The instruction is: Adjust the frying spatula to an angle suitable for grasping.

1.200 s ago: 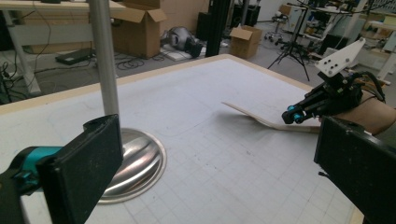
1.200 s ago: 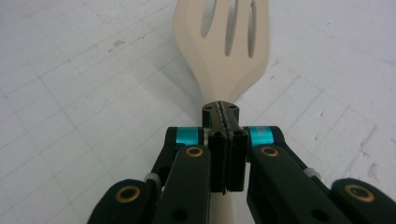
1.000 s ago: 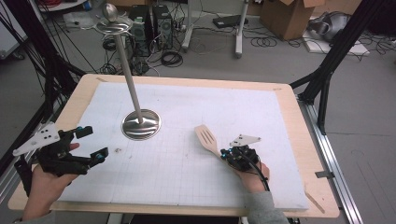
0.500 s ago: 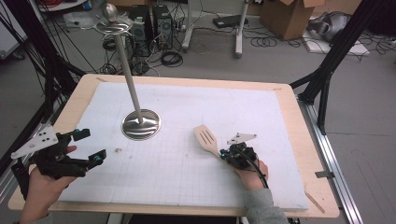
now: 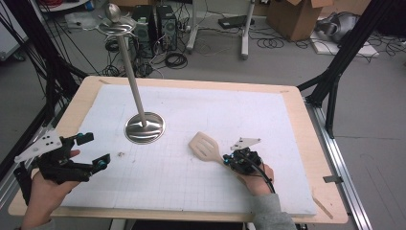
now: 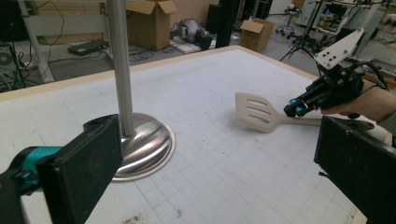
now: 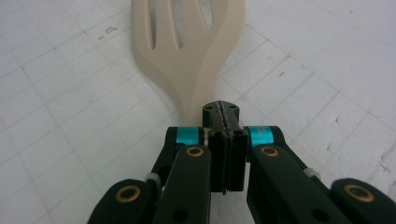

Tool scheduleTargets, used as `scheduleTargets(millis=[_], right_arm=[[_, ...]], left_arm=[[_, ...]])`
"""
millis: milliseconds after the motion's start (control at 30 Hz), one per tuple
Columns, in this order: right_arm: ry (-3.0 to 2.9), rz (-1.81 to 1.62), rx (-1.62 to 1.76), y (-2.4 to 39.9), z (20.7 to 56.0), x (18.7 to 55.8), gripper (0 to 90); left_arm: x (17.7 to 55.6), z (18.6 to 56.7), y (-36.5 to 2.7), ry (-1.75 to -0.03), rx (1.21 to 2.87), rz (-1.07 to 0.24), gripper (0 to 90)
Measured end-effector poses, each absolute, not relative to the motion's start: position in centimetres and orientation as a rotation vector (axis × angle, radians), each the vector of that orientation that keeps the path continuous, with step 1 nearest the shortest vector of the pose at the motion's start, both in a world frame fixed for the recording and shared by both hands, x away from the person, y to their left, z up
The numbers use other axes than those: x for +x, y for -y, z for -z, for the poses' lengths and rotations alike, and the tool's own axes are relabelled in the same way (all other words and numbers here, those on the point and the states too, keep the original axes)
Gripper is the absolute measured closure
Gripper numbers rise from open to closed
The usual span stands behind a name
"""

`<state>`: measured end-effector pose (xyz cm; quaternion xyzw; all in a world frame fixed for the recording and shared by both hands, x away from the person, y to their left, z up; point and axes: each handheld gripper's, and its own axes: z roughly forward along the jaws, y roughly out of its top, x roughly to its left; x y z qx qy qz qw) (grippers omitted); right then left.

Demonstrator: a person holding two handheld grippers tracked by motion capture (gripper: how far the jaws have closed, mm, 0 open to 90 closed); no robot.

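A cream slotted spatula point(image 5: 205, 146) lies flat on the white gridded mat point(image 5: 201, 105), right of centre. My right gripper point(image 5: 226, 159) is shut, pads together, with its tips right over the spatula's handle neck point(image 7: 194, 100); nothing shows between the pads. The right gripper view looks straight down on my right gripper point(image 7: 224, 116) and the spatula blade point(image 7: 187, 46). My left gripper point(image 5: 93, 151) stands wide open near the mat's front left, holding nothing. The left gripper view has my left gripper point(image 6: 219, 140) facing the spatula point(image 6: 257, 111) and the right gripper point(image 6: 295, 109).
A metal stand with a round base point(image 5: 144, 127) and a tall tilted pole point(image 5: 131, 72) sits left of centre, close to my left gripper; its base point(image 6: 140, 144) is just beyond the left jaw. Wooden table edge point(image 5: 325, 143) rings the mat. Cardboard boxes point(image 5: 292, 17) and cables lie on the floor beyond.
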<state>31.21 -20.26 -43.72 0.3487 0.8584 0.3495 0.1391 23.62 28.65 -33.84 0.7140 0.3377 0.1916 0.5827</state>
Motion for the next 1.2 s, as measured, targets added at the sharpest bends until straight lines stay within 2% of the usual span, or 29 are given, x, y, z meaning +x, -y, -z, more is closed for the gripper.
scheduleTargets(millis=[1200], right_arm=[[-2.604, -0.988, 0.798, 18.1, 43.3, 29.0, 90.0]], left_arm=[[24.1, 34.0, -28.2, -0.783, 1.675, -0.433, 1.8]])
